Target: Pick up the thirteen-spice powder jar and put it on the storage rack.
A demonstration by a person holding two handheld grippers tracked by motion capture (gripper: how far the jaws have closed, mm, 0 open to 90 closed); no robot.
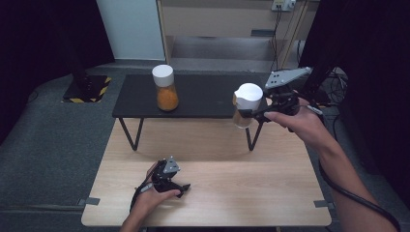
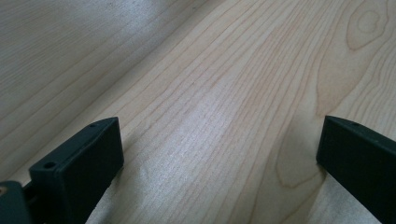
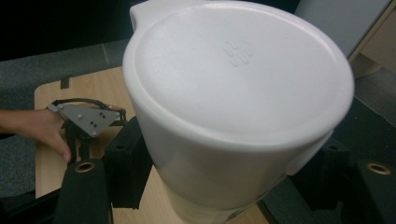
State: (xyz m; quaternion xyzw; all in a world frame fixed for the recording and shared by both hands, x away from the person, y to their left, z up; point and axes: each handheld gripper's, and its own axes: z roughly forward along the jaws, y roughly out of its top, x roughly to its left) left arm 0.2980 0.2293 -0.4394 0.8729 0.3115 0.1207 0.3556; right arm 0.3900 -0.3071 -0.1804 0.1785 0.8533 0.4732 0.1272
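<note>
A jar with a wide white lid (image 1: pixel 247 98) and pale contents hangs in the air at the right end of the black shelf (image 1: pixel 203 99). My right gripper (image 1: pixel 249 115) is shut on its body just under the lid. In the right gripper view the white lid (image 3: pixel 233 84) looms close, with a black jaw on each side of the jar. A second jar (image 1: pixel 166 89), white-lidded with orange contents, stands upright on the shelf's left part. My left gripper (image 1: pixel 183 189) rests low on the wooden table (image 1: pixel 232 193), open, and its jaws (image 2: pixel 219 154) stand wide apart over bare wood.
The black shelf stands on thin wire legs (image 1: pixel 131 135) at the table's far side. Grey tape tabs (image 1: pixel 92 200) mark the table's near corners. Grey floor surrounds the table, and a cabinet (image 1: pixel 217 19) stands behind. A cable (image 1: pixel 358 198) trails along the right forearm.
</note>
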